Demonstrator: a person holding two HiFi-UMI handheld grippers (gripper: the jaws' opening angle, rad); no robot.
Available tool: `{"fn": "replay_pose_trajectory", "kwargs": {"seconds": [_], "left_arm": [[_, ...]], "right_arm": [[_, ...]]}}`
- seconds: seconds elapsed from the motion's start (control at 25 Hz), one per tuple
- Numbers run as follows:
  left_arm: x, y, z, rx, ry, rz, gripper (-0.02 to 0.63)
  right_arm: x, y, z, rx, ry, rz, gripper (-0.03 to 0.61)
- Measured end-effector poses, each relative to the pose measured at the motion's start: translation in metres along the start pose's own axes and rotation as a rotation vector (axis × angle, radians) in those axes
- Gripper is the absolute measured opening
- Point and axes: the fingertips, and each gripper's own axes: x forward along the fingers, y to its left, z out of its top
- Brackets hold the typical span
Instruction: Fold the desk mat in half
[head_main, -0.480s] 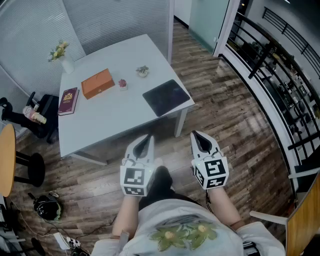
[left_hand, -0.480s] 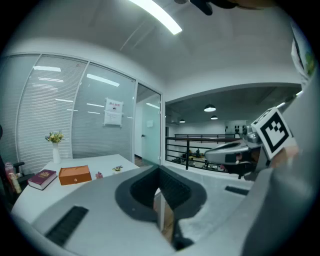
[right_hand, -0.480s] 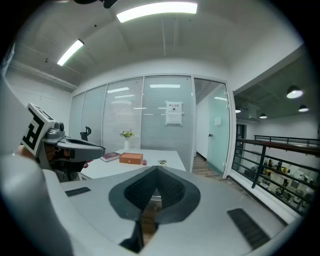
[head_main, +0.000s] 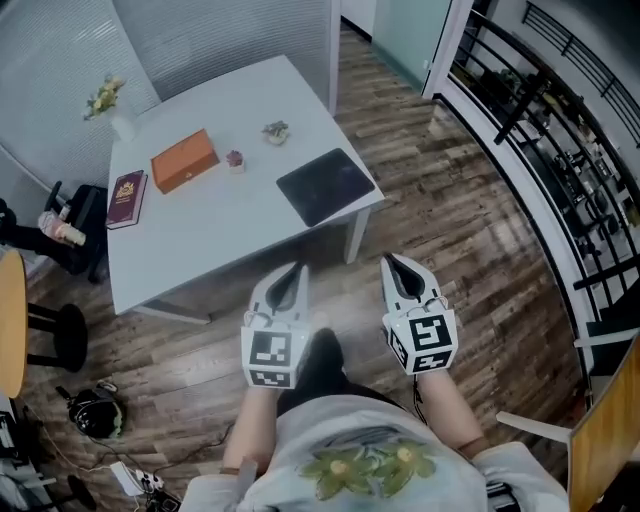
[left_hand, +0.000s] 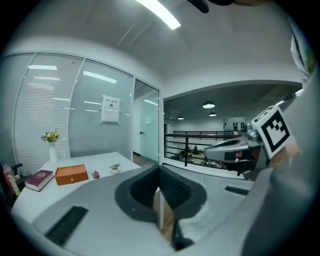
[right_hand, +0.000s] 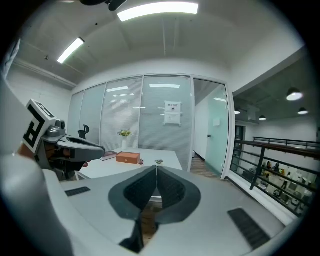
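dark desk mat (head_main: 325, 186) lies flat, unfolded, at the near-right corner of the white surface (head_main: 220, 235), upper centre of head view. orange box (head_main: 184, 161) & maroon book (head_main: 126, 199) to its left. left hand-held gripper (head_main: 296, 272) & right hand-held gripper (head_main: 392, 264) sit lower centre over the wood floor (head_main: 470, 230), well apart from the mat, jaws pressed together w/ nothing btwn.

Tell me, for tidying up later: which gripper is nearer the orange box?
Left. The left gripper is short of the table, right of the box; the right gripper is even farther right.
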Motion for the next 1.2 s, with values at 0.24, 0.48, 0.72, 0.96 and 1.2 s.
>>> {"fn": "replay_pose_trajectory", "kwargs": {"seconds": [0.24,0.48,0.72,0.96,1.2], "left_arm": [[0.03,0.013,0.006,-0.007,0.004,-0.014,0.003],[0.063,0.017,0.009,0.077,0.034,-0.084,0.152],[0.091,0.033,0.002,0.109,0.095,-0.128,0.215],[0.118,0.049,-0.009,0.123,0.146,-0.143,0.218],[0.147,0.062,-0.033,0.111,0.211,-0.171,0.219]], "right_arm": [[0.029,-0.013,0.004,0.038,0.016,0.045,0.02],[0.061,-0.025,0.008,0.014,0.051,0.103,0.18],[0.089,-0.038,0.006,-0.048,0.087,0.145,0.202],[0.118,-0.045,-0.006,-0.115,0.155,0.18,0.204],[0.153,-0.054,-0.015,-0.152,0.203,0.184,0.204]]}}
